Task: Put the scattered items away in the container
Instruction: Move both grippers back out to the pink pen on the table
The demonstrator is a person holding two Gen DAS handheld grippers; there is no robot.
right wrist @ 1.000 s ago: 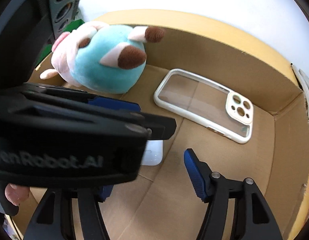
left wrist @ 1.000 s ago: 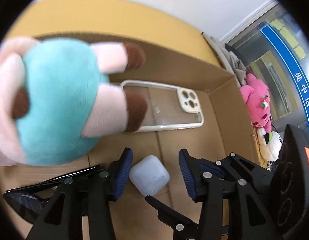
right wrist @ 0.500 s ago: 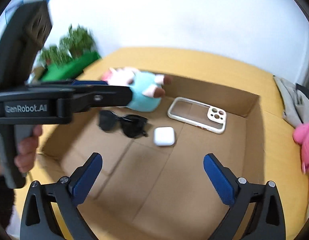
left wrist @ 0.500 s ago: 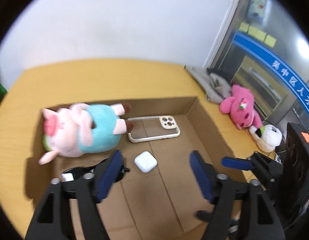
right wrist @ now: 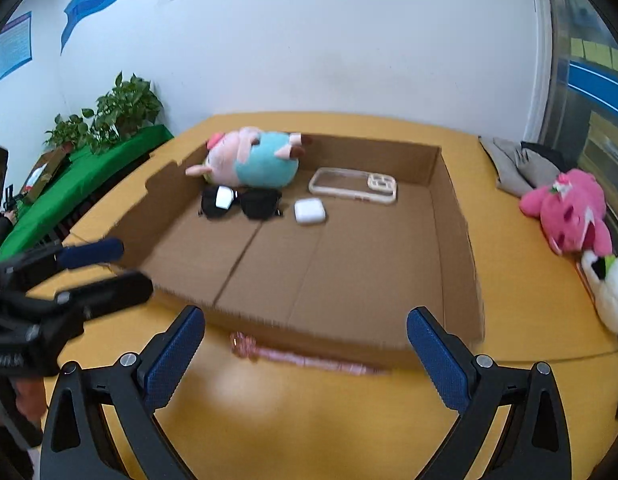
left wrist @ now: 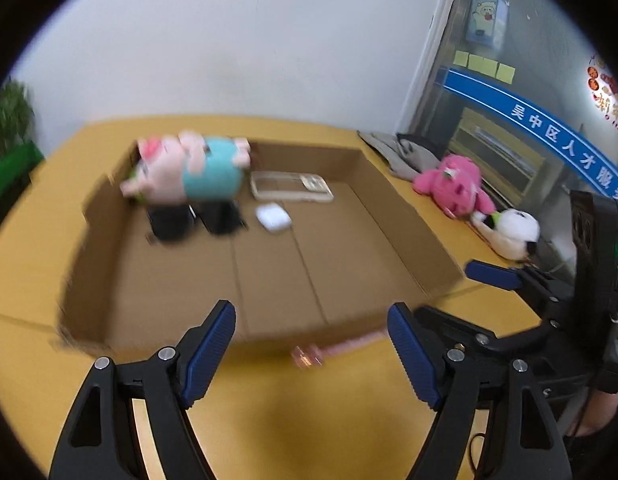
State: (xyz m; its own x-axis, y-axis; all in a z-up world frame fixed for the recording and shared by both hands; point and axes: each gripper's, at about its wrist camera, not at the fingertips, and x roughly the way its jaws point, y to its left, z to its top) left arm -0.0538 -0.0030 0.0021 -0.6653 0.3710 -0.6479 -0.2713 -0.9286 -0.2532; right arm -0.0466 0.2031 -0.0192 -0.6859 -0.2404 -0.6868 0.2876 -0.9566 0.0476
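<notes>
1. My left gripper: jaws spread wide, nothing between the blue pads. They have widened in the past second; a second ago they straddled the white earbud case down inside the box.
2. My right gripper: jaws at full spread, empty. These too have been opening, and both of my grippers have drawn back and up from the box to its near side.
3. Pink stick-like item: lies on the yellow table just outside the box's near wall, between my right jaws as seen from that wrist. Blurred; possibly a pen or a hair clip, I cannot tell which. In my judgement the next item to collect.
4. Cardboard box, the container: open-topped and shallow.
5. Contents, toward the far wall: earbud case, black sunglasses, clear phone case, pig plush in teal. All at rest inside, released.
6. Outside the box, right edge of the table: pink plush, white plush, grey cloth. Whether these count as scattered items is uncertain.
</notes>
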